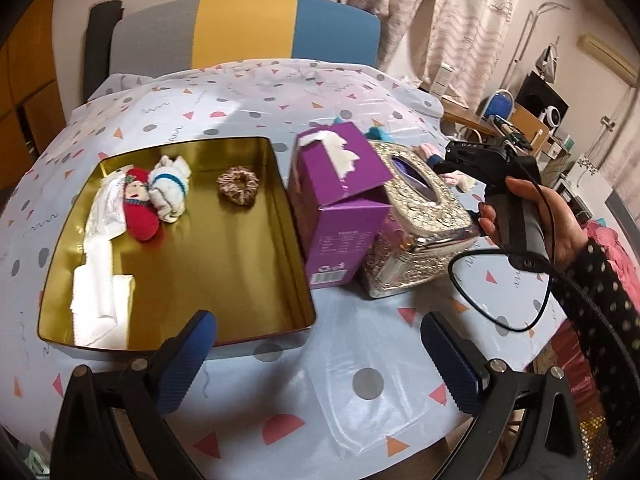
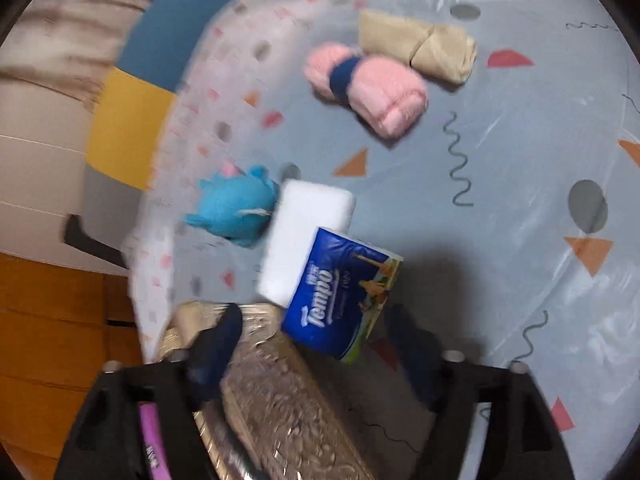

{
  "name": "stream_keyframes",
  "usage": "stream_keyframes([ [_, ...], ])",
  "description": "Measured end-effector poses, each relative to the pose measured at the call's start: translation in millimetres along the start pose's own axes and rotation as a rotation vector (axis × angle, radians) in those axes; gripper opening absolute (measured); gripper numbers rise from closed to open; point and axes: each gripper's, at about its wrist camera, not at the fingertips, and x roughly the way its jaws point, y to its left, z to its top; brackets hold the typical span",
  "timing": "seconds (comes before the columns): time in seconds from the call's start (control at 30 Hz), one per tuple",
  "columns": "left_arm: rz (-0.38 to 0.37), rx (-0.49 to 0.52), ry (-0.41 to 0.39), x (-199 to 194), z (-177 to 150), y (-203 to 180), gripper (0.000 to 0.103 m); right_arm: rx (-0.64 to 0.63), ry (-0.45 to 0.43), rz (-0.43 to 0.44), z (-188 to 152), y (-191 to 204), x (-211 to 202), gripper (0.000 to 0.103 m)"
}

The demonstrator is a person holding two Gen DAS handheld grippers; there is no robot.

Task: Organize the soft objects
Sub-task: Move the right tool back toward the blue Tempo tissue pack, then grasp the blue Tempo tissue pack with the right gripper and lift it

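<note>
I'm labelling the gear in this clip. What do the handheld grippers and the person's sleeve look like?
Both grippers, left gripper and right gripper, have black frames with blue ribbed pads. The right gripper has a black handle and a looping black cable. The sleeve is black with pale dots.

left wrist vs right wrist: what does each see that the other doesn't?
Left wrist only: gold tin holding a red doll, a scrunchie and white packs; the open left claw; a hand gripping the right tool.
Right wrist only: pink roll, beige roll, white pack, Tempo pack, the right claw, open with nothing between its pads.
Both: silver tissue box, purple box, blue plush, patterned tablecloth.
</note>
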Motion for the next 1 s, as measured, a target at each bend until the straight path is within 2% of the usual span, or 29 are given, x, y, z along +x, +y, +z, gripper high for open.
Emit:
stream_keyframes([
  [0.13,0.029,-0.017,-0.006,-3.3,6.6,10.2,0.103,0.05,0.074,-0.054,8.0,0.4,23.7,0.077],
  [0.2,0.04,-0.016,-0.013,-4.8,12.9,11.0,0.103,0.05,0.096,0.007,8.0,-1.5,31.4,0.075],
  [0.27,0.039,-0.008,-0.021,-6.6,19.6,7.6,0.103,0.028,0.096,0.028,7.3,-1.9,31.3,0.047],
  [0.3,0.035,-0.001,-0.031,-7.8,24.9,4.4,0.103,0.008,0.095,0.034,7.2,-2.5,30.2,0.042],
  [0.37,0.024,0.02,-0.041,-8.0,35.3,-4.2,0.103,-0.019,0.079,0.056,4.2,-6.4,21.8,0.026],
  [0.4,0.016,0.033,-0.051,-7.9,42.0,-10.8,0.103,-0.028,0.06,0.059,3.9,-9.5,15.5,0.024],
  [0.53,-0.014,0.084,-0.079,-7.1,62.6,-35.2,0.103,-0.096,-0.013,0.014,4.9,-19.1,-8.2,0.023],
  [0.6,-0.016,0.107,-0.1,-8.0,71.0,-46.1,0.103,-0.107,-0.013,0.042,7.3,-22.1,-15.2,0.026],
  [0.63,-0.014,0.123,-0.101,-7.2,76.3,-52.8,0.103,-0.102,-0.009,0.042,9.3,-22.0,-15.3,0.032],
  [0.67,-0.014,0.126,-0.096,-6.1,81.2,-57.3,0.103,-0.088,-0.003,0.034,11.0,-20.2,-14.7,0.043],
  [0.73,-0.01,0.118,-0.09,-4.6,88.4,-60.7,0.103,-0.07,0.019,-0.016,14.8,-13.7,-9.9,0.055],
  [0.87,-0.003,0.104,-0.077,-1.9,96.2,-62.5,0.103,0.022,0.118,-0.042,25.2,-0.9,20.6,0.058],
  [0.93,0.008,0.109,-0.073,-0.7,98.1,-63.3,0.103,0.051,0.138,-0.02,26.5,2.9,33.6,0.059],
  [1.0,0.015,0.12,-0.069,1.8,100.0,-65.1,0.103,-0.002,0.153,-0.03,25.9,10.5,45.6,0.059],
])
